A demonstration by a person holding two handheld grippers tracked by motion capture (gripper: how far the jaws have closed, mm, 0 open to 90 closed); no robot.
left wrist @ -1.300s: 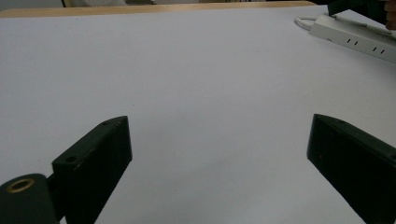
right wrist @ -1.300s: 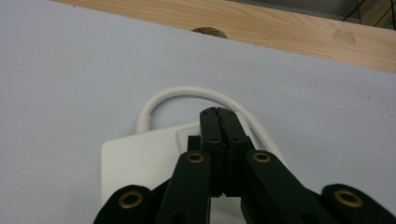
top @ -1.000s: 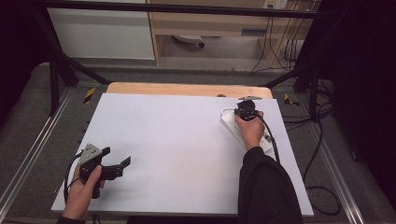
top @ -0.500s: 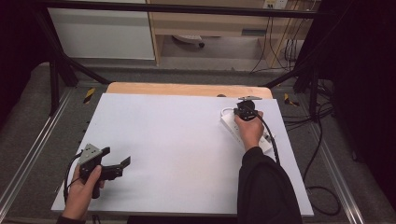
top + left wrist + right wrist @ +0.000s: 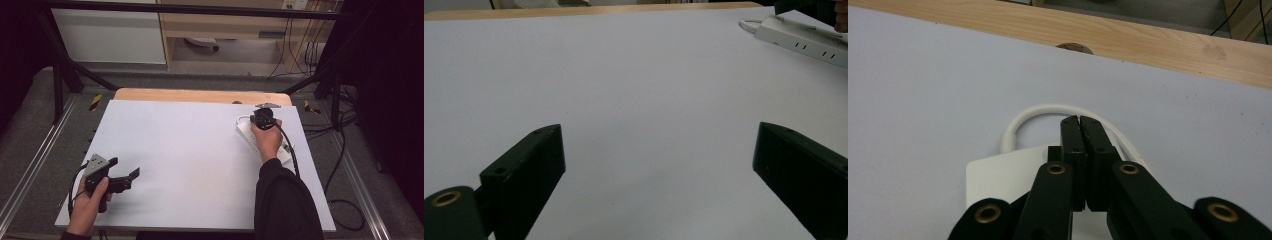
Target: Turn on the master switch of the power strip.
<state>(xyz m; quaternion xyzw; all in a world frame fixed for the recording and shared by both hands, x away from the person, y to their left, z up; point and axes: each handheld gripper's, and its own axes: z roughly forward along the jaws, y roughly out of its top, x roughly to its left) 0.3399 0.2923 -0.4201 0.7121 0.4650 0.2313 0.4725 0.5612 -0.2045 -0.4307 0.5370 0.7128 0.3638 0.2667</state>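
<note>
Right gripper view has the right gripper [image 5: 1081, 122], jaws pressed together, over the white power strip's [image 5: 247, 132] far end at far right, probably pressing its switch; left gripper [image 5: 125, 175], jaws apart, waits near left

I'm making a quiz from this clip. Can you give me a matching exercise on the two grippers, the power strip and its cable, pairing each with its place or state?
Things:
1. left gripper
2. right gripper
3. power strip
4. white cable

Places or states:
A. loops out of the strip's end
B. jaws pressed together
C. jaws wide apart over the bare white table
D. lies flat by the table's right edge

Pairs: 1-C, 2-B, 3-D, 4-A
</note>
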